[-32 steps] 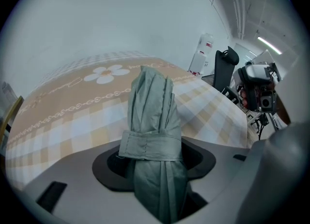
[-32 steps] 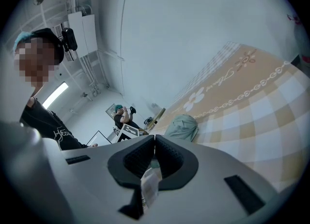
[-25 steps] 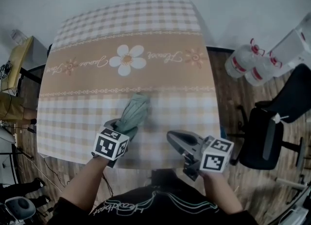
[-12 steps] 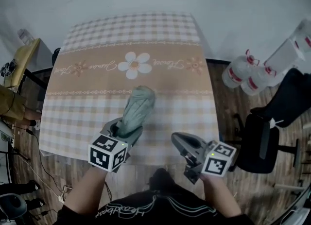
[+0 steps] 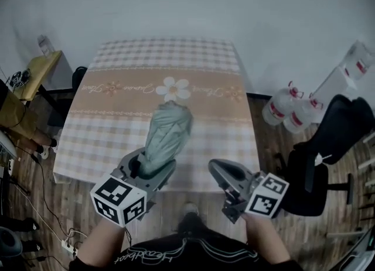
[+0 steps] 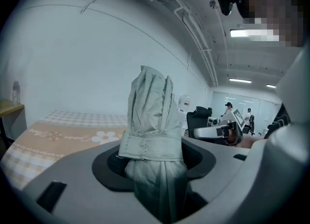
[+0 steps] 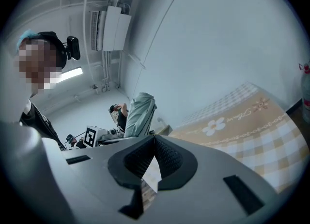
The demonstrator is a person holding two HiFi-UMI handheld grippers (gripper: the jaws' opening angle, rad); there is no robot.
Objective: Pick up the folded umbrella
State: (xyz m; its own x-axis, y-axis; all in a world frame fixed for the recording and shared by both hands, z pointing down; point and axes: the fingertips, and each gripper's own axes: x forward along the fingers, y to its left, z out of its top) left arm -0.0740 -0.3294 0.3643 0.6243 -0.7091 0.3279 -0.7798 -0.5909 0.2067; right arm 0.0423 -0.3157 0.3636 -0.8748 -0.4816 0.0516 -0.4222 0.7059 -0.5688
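The left tongs (image 5: 155, 165) clamp a folded pale-green fabric umbrella (image 5: 169, 130) above the checked-cloth counter (image 5: 99, 132). The right tongs (image 5: 218, 168), off the counter's near edge, are closed and empty.

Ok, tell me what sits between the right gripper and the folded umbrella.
Nothing sits there. The head view shows only bare checked tablecloth between the right gripper and the folded umbrella, which is clamped in the jaws of the left gripper.

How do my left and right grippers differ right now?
The left gripper is closed on the folded umbrella; the right gripper holds nothing. The left gripper's jaws stand apart around the umbrella; the right gripper's jaws meet at their tips. Both are grey and point toward the table.
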